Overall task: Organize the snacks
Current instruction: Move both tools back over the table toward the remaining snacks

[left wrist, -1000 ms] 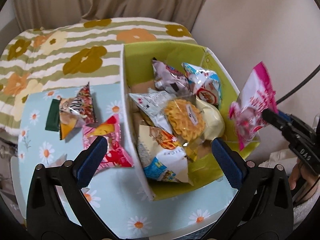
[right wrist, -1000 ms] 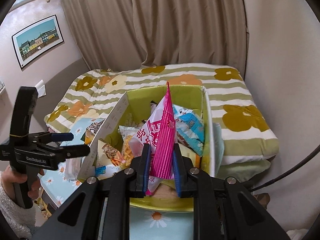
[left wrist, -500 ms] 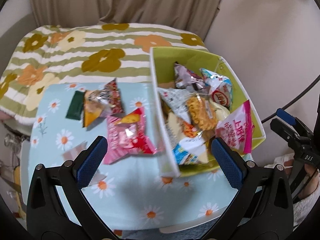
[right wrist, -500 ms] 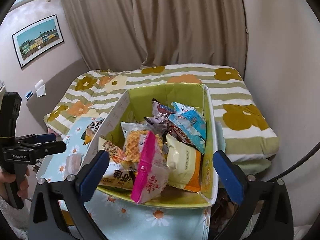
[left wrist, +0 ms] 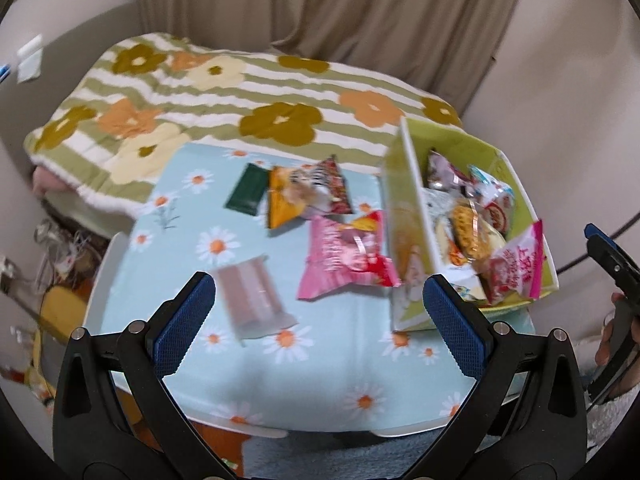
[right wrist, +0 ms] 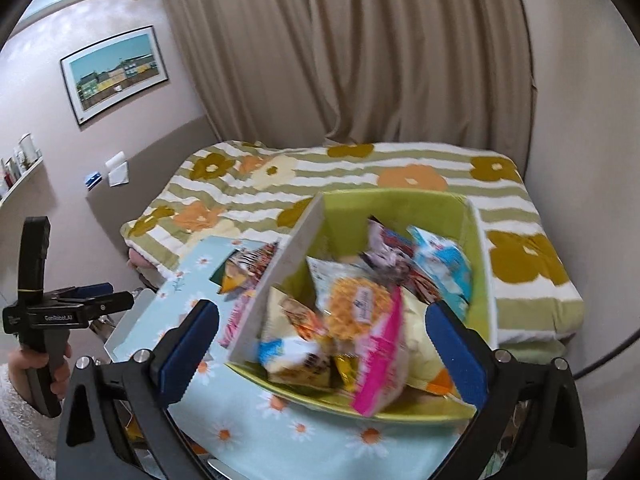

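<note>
Clearly both my left hand-held gripper [left wrist: 316, 304] and right hand-held gripper [right wrist: 320, 348] gape empty, so I judge the pale wrapper [left wrist: 252, 300] on the counter [left wrist: 320, 368] light, crinkly, best pinched at its edge.

The near strip of the table [left wrist: 320, 380] lies bare between the pale packet [left wrist: 254, 300] and the green box [left wrist: 408, 240]. Farther in, the pink packet [left wrist: 344, 258], orange packet [left wrist: 298, 196] and dark green packet [left wrist: 246, 189] crowd the middle, the pink one just beside the box's white wall. The box is heaped to about its rim, though blur makes that uncertain. The bed [left wrist: 224, 96] borders the far edge.
</note>
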`<state>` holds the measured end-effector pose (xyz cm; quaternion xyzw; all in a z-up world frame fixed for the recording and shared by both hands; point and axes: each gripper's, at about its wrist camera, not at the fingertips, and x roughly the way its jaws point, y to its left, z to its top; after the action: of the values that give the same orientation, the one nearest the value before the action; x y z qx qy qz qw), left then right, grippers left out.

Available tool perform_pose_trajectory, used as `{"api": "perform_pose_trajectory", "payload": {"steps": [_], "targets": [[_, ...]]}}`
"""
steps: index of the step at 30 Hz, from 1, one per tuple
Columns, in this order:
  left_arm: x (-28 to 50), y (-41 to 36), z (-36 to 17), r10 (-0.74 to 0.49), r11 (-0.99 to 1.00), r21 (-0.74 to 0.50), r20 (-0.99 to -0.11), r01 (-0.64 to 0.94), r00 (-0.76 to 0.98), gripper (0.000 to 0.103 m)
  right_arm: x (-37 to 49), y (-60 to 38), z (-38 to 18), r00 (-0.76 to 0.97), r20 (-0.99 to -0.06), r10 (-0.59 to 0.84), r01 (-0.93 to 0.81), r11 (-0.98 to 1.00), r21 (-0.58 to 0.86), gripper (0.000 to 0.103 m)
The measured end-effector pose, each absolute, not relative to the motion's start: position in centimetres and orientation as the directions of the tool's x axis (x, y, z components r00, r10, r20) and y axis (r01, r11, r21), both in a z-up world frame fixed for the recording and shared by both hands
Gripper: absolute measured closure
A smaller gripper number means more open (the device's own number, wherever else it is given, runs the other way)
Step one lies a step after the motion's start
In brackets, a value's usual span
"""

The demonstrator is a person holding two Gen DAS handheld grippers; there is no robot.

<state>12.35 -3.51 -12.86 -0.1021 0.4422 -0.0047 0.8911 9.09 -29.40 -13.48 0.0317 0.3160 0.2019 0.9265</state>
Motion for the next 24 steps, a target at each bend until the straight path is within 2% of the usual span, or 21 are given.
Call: {"api": "perform_pose_trajectory", "payload": {"steps": [10, 24], "targets": [[12.6, 3.5, -13.2, -0.086, 0.977, -0.188, -0.787, -0.104, 0.612, 0.0, 10.1, -20.3, -13.2, 0.703, -0.585, 0.404, -0.406, 0.904, 0.137, 0.0], [23.0, 11.5, -16.2, -0.175, 0.984, -0.154, -0.854, 0.084, 0.49, 0.0, 14.4, -6.6, -19.4, 0.607, -0.712, 0.355, -0.348, 0.923, 0.163, 0.0]]}}
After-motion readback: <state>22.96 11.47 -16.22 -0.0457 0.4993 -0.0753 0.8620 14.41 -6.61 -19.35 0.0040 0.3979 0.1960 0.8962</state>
